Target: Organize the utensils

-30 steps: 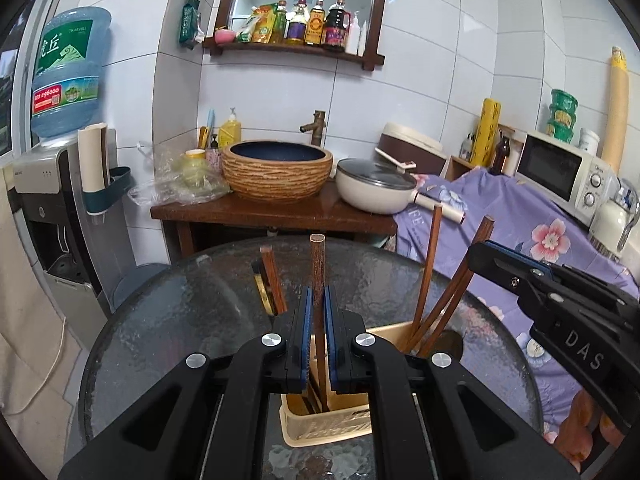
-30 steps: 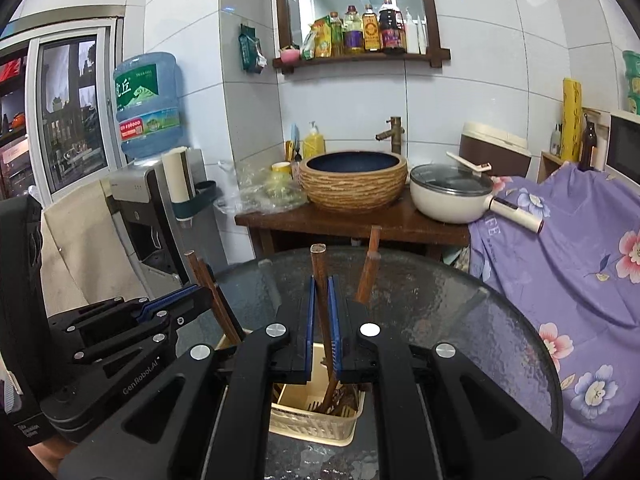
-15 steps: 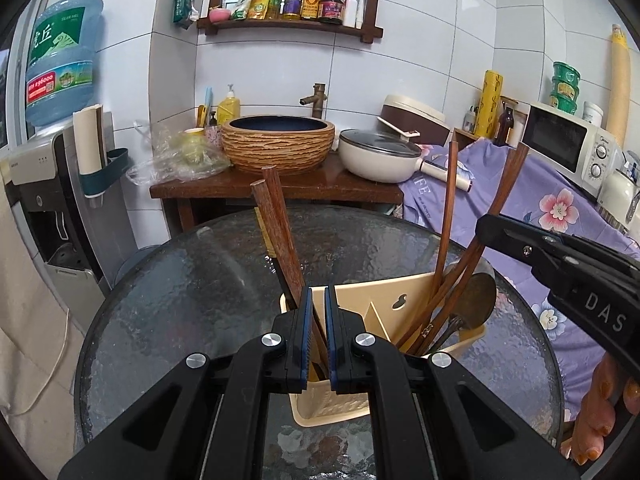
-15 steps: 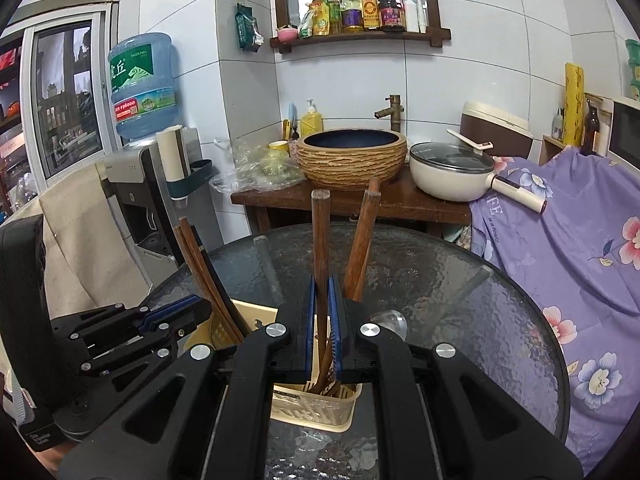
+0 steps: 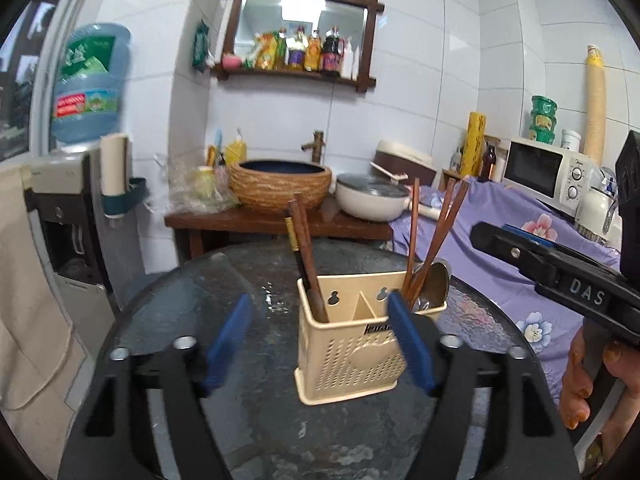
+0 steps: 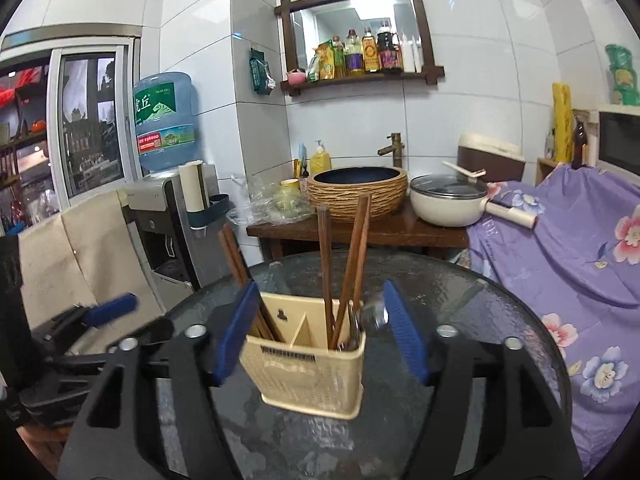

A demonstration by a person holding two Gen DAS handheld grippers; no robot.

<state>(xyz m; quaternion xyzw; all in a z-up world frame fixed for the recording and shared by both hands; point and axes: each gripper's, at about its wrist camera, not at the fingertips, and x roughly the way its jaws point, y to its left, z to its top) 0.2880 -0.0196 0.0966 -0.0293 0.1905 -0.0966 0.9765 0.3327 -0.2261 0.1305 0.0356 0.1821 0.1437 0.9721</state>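
A beige plastic utensil caddy stands on the round glass table; it also shows in the right wrist view. Brown wooden chopsticks lean in its left compartment. More chopsticks and a metal spoon stand in its right compartment; the same chopsticks show in the right wrist view. My left gripper is open and empty, just in front of the caddy. My right gripper is open and empty, its blue pads either side of the caddy.
A wooden side table behind the glass table carries a woven basin and a white pan. A water dispenser stands at the left. A purple floral cloth covers the counter at the right, with a microwave.
Both grippers have opened and let go of the chopsticks they held, which now stand in the caddy. Both grippers have drawn back from the caddy.
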